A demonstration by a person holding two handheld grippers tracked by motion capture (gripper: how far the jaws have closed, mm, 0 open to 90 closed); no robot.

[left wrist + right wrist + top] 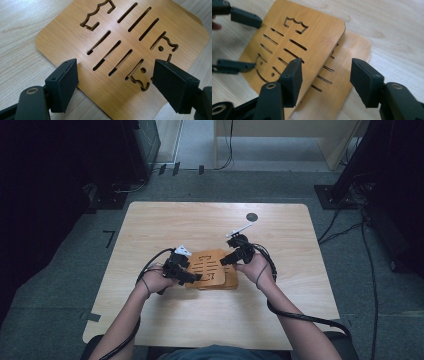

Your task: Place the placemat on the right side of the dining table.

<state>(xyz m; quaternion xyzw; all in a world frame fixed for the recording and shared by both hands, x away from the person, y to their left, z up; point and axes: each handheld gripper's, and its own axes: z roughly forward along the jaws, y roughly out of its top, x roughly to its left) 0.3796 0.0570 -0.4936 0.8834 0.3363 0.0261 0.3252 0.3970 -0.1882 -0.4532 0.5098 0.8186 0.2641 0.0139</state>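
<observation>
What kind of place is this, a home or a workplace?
Probably a lab or recording room: a light wooden table on grey carpet, black cables on the floor, dark equipment stands around.

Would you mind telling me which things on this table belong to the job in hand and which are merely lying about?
In the job:
- upper wooden board, with cut-out slots
- lower wooden board, partly covered by the upper one
- left gripper, jaws open over the upper board
- right gripper, jaws apart above the boards

Lying about:
- black round disc near the far edge
- table itself
</observation>
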